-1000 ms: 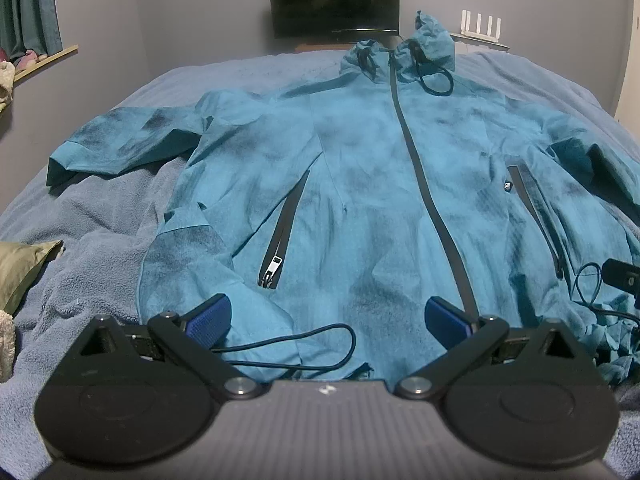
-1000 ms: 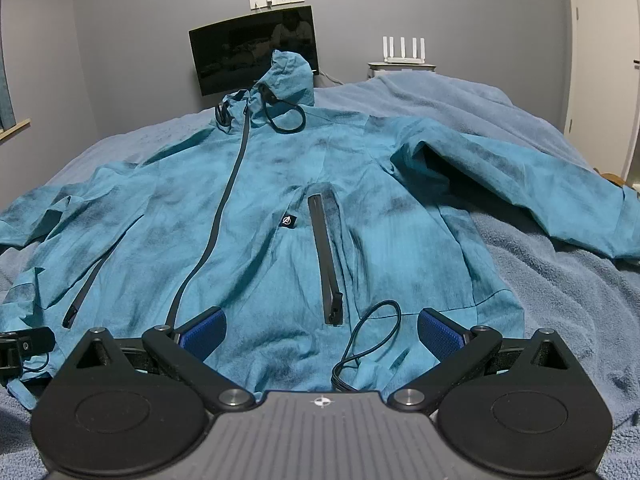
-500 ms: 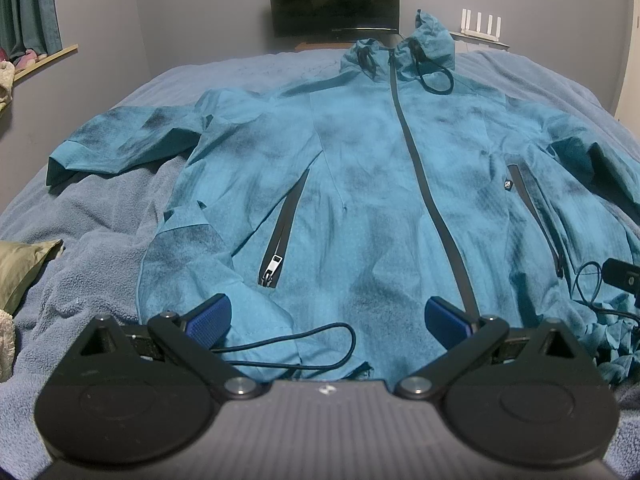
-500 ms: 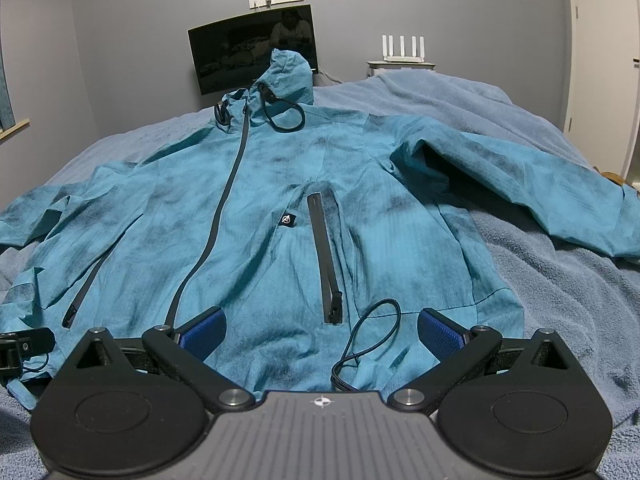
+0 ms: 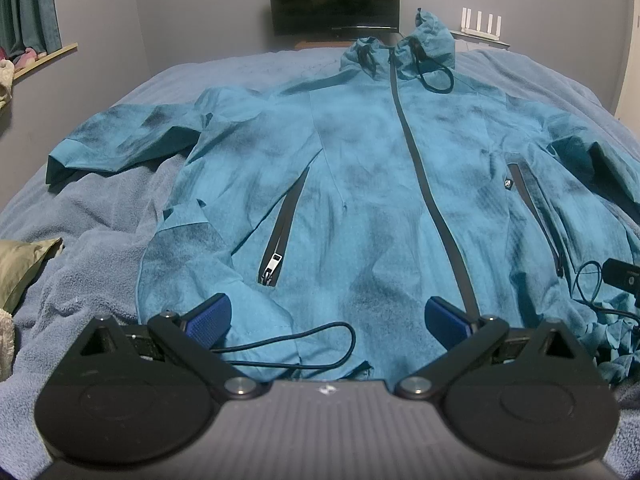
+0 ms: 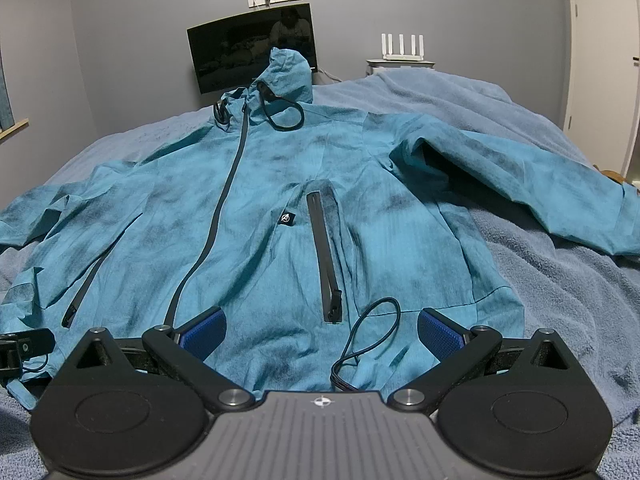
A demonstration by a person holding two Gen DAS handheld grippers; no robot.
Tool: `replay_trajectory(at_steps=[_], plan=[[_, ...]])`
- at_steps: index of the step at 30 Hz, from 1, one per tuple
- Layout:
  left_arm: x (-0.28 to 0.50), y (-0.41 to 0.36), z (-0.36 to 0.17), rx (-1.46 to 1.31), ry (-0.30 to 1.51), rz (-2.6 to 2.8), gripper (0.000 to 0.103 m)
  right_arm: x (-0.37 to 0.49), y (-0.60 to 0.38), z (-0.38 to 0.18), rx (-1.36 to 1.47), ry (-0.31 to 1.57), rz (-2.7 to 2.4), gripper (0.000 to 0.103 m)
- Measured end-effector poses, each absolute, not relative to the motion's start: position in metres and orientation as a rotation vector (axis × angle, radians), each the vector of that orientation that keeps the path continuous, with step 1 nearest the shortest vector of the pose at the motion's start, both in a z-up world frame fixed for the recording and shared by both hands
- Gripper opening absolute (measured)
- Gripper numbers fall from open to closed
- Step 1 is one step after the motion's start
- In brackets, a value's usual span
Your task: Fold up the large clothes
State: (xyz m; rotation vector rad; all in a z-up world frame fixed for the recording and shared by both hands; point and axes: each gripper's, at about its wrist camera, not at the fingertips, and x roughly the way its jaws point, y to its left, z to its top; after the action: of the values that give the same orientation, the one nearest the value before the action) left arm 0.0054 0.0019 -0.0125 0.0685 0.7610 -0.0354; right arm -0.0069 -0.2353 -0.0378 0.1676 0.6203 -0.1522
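Observation:
A large teal hooded jacket [image 5: 360, 184] [image 6: 256, 232] lies face up and zipped on a blue-grey blanket, hood at the far end, both sleeves spread sideways. My left gripper [image 5: 326, 322] hovers open over the hem's left half, blue pads wide apart, a black hem drawcord loop [image 5: 316, 340] between them. My right gripper [image 6: 318, 330] stands open over the hem's right half, with another cord loop [image 6: 374, 332] between its pads. Neither holds cloth. Each gripper's tip shows at the other view's edge.
The blanket [image 6: 560, 280] covers the whole bed. A dark monitor [image 5: 334, 0] and a white router [image 6: 400, 50] stand by the far wall. An olive cushion [image 5: 20, 268] lies at the left bed edge. A white door [image 6: 600, 60] is at the right.

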Motion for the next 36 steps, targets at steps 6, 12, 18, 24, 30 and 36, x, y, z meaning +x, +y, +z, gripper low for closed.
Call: replay_trajectory(at_steps=[6, 12, 18, 24, 30, 36], plan=[[0.0055, 0.0020, -0.0125, 0.068, 0.762, -0.035, 0.103, -0.0066, -0.2354, -0.0379, 0.168, 0.621, -0.152, 0.103], [0.0057, 0.0019, -0.0124, 0.068, 0.763, -0.035, 0.103, -0.0068, -0.2356, -0.0379, 0.168, 0.622, -0.152, 0.103], [0.0059, 0.0020, -0.0124, 0.068, 0.764, -0.035, 0.103, -0.0069, -0.2356, -0.0374, 0.169, 0.623, -0.152, 0.103], [0.0059, 0.0020, -0.0122, 0.068, 0.764, -0.035, 0.103, -0.0070, -0.2355, -0.0369, 0.169, 0.624, -0.152, 0.103], [0.0063, 0.0037, -0.0130, 0.062, 0.769, -0.039, 0.103, -0.0087, -0.2356, -0.0413, 0.173, 0.617, -0.151, 0.103], [0.0041, 0.0006, -0.0180, 0.086, 0.800, -0.034, 0.103, -0.0107, -0.2349, -0.0399, 0.169, 0.598, -0.160, 0.103]])
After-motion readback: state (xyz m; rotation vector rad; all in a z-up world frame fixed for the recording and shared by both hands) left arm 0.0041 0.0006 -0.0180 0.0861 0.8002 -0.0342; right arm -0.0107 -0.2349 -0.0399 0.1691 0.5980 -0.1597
